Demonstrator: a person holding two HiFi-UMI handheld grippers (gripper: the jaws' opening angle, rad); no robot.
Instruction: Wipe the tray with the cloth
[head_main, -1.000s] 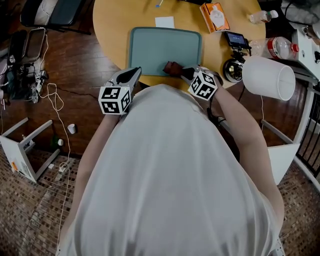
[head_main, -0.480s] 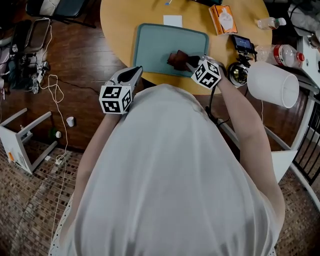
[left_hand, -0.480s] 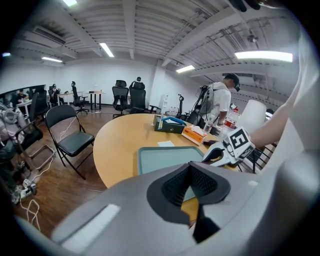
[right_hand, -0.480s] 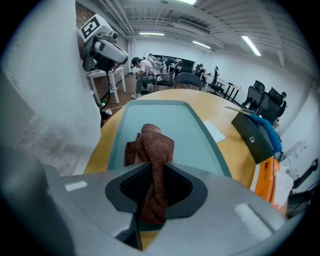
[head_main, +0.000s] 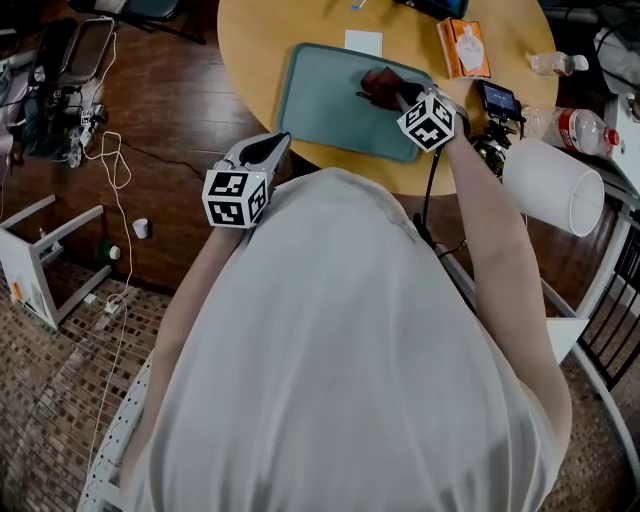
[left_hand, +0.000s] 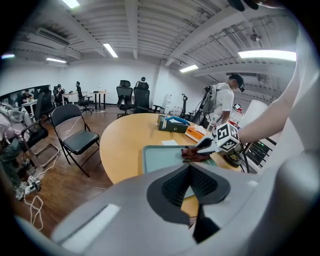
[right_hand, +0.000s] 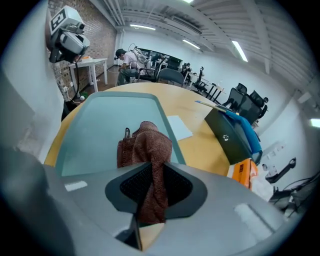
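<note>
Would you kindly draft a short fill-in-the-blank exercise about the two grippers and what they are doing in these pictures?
1. The right gripper is shut on a brown ____.
2. What it holds touches the teal tray, which lies on a round ____.
3. The left gripper holds nothing, and its jaws are ____.

Missing words, in order: cloth; table; shut.

The head view is dim and soft, darkest at 9 o'clock. Both gripper views are bright under ceiling strip lights (left_hand: 110, 50) at 12 o'clock, with fisheye bending, black corners and blurred foreground.
</note>
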